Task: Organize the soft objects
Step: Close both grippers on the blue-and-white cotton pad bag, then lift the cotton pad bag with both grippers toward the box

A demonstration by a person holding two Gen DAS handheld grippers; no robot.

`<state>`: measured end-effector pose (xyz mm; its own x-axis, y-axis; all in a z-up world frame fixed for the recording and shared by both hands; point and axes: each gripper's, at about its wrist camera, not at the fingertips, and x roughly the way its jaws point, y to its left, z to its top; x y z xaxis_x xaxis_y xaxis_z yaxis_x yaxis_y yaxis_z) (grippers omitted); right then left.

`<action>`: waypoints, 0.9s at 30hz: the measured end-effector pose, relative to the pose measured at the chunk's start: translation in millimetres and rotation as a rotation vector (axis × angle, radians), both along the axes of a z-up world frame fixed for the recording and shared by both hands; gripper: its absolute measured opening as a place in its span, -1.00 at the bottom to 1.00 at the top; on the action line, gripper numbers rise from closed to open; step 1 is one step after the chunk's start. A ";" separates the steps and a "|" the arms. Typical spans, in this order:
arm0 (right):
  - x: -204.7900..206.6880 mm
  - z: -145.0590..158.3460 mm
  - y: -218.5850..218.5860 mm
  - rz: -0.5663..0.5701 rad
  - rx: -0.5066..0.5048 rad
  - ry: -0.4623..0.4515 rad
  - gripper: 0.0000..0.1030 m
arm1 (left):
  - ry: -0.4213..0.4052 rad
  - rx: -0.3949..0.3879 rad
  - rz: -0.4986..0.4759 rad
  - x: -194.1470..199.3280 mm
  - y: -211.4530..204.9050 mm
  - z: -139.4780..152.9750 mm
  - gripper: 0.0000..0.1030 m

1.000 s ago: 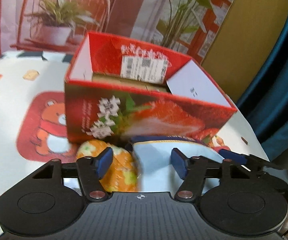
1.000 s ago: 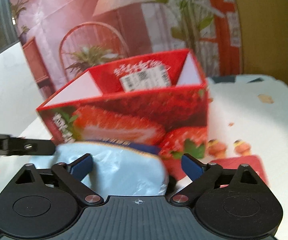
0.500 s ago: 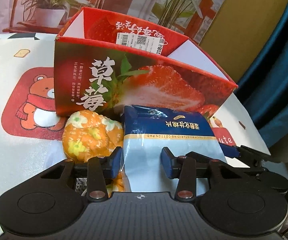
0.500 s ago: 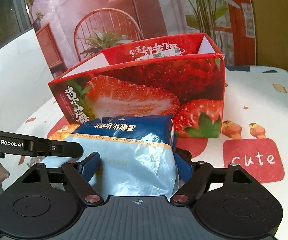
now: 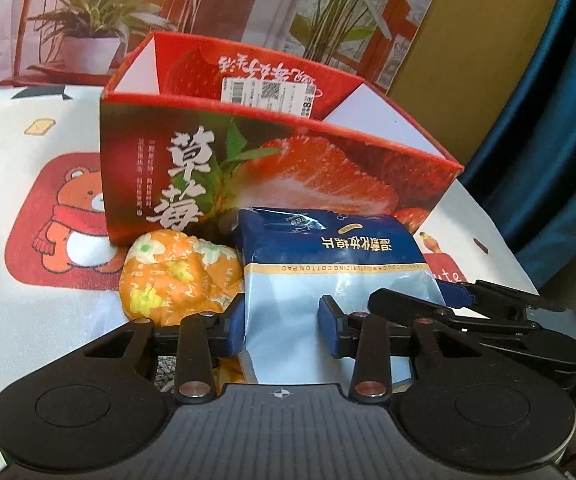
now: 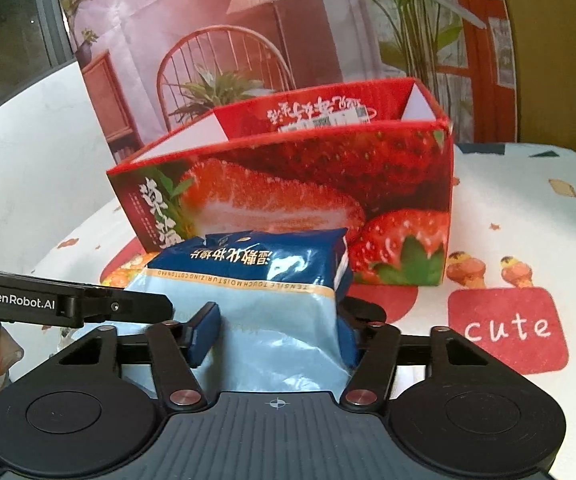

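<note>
Between the blue pads of both tools: a blue cotton pad pack [image 5: 330, 276], long axis running away from the cameras, dark printed end pointing at the strawberry box [image 5: 272, 176] just ahead, pale end nearest the tools. Left gripper [image 5: 282, 326] pinching the pack's left part, jaws just closed in, pads pressing the film. Right gripper [image 6: 276, 330] pinching the right part, jaws likewise just closed in, left pad dented into the pale film, right pad against the pack's side edge. Seen from the left wrist only: an orange flowered bundle [image 5: 178, 276] just left of the pack, touching it, in front of the box. Barely a sliver of that from the right wrist. Seen from the right wrist only: a red "cute" patch [image 6: 508, 328] on the tablecloth [image 6: 528, 216], off to the right of the tool.
</note>
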<state>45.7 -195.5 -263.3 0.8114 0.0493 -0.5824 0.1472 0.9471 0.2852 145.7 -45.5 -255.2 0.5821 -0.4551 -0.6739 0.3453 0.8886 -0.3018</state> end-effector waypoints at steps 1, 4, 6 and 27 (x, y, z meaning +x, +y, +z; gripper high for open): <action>-0.6 1.7 0.3 0.001 -0.005 -0.004 -0.03 | -0.008 -0.001 -0.001 -1.5 0.3 2.9 -0.26; -3.4 7.9 2.6 0.003 -0.022 -0.020 -0.17 | -0.034 0.005 -0.008 -6.5 0.0 10.4 -0.30; -5.5 11.7 4.1 0.006 -0.033 -0.029 -0.22 | -0.054 0.009 -0.015 -10.9 -0.8 15.9 -0.30; -12.6 96.1 16.4 0.053 -0.146 -0.177 -0.37 | -0.250 0.000 -0.014 -34.5 6.4 97.1 -0.35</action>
